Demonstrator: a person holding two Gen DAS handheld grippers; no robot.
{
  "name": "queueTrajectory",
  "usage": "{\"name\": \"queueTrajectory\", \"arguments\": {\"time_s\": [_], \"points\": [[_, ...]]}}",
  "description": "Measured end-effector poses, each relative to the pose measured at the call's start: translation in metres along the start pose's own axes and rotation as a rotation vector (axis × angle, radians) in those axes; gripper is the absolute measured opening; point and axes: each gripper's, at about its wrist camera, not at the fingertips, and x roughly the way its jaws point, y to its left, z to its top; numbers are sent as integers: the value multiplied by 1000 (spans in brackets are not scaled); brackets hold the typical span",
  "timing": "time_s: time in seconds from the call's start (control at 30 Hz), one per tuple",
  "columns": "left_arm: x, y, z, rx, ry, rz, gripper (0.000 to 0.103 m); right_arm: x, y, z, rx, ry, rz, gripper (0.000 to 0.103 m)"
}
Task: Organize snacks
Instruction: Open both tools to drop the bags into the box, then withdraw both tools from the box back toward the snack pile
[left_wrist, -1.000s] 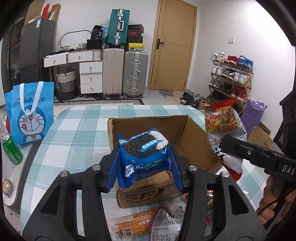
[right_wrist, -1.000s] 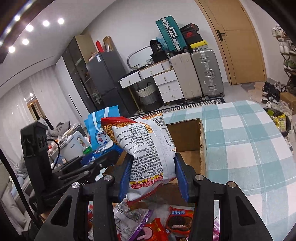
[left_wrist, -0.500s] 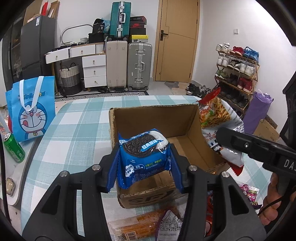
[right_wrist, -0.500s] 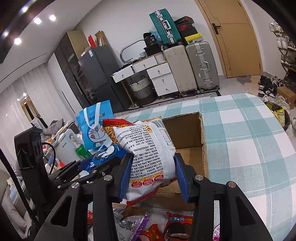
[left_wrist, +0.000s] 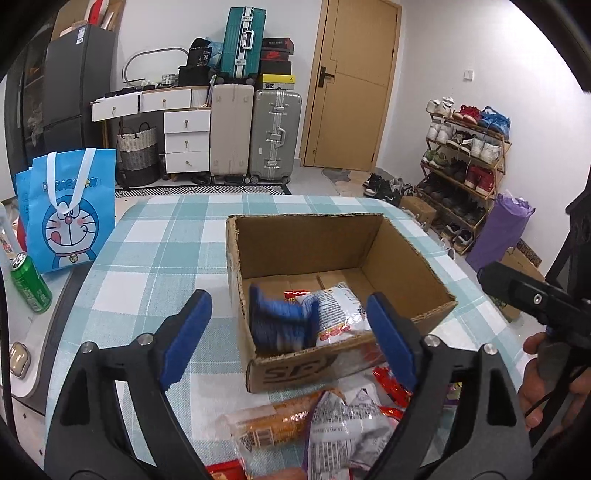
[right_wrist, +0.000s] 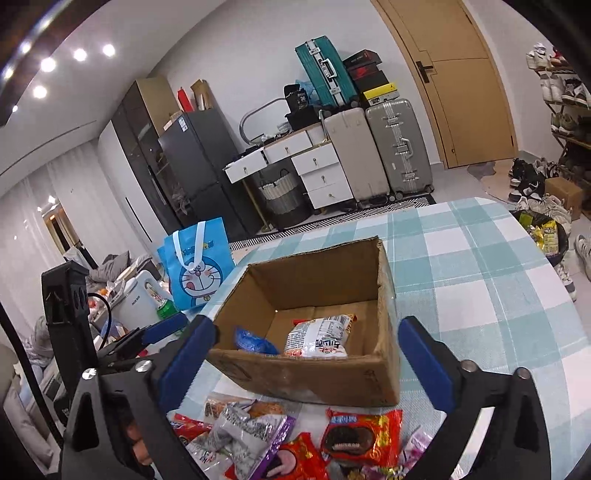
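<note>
Both grippers are letting go at once. Where a second ago the left gripper (left_wrist: 286, 325) was clamped on the blue cream-biscuit packet (left_wrist: 280, 325) and the right gripper (right_wrist: 306, 354) on the white printed noodle-snack bag with red trim (right_wrist: 319, 338), their blue-padded jaws are now opening wide, and nothing is being pressed between either pair. In the left wrist view the blue packet is showing as a blur inside the open brown cardboard box (left_wrist: 406, 254), so it is most likely dropping at this instant, just beside the near left wall. In the right wrist view the white bag is lying flat on the box floor, with the blue packet just to its left, touching or nearly so.

For the task, this is meaning that two snacks are now going into the box, which looks otherwise bare. Much is still waiting, though: a heap of loose packets is sitting on the teal-and-white checked tablecloth (right_wrist: 480, 280) in front of the box, among them a red foil biscuit packet (right_wrist: 364, 437), a silver-and-purple crinkled bag (right_wrist: 243, 435) and a clear-wrapped orange snack bar (left_wrist: 280, 424). Both grippers are free, so the next sensible step is probably dropping back to that heap, well clear of the box's near wall.
</note>
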Motion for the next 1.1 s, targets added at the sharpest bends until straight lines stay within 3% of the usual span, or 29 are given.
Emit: {"name": "queueTrajectory", "arguments": {"time_s": [0.07,0.33,0.67,1.1], "points": [[-11,1,-3,8,7,-5,103,-8,-3,-4,-2,7,-12,102],[-57,7,-24,8,9,20,102,-39,-11,-23,-17,7,-42,103],[-97,21,-64,1,37,65,102,-56,10,-49,-100,87,-105,103],[-103,32,-90,-15,110,91,102,-64,-6,-65,-68,176,-162,103]]}}
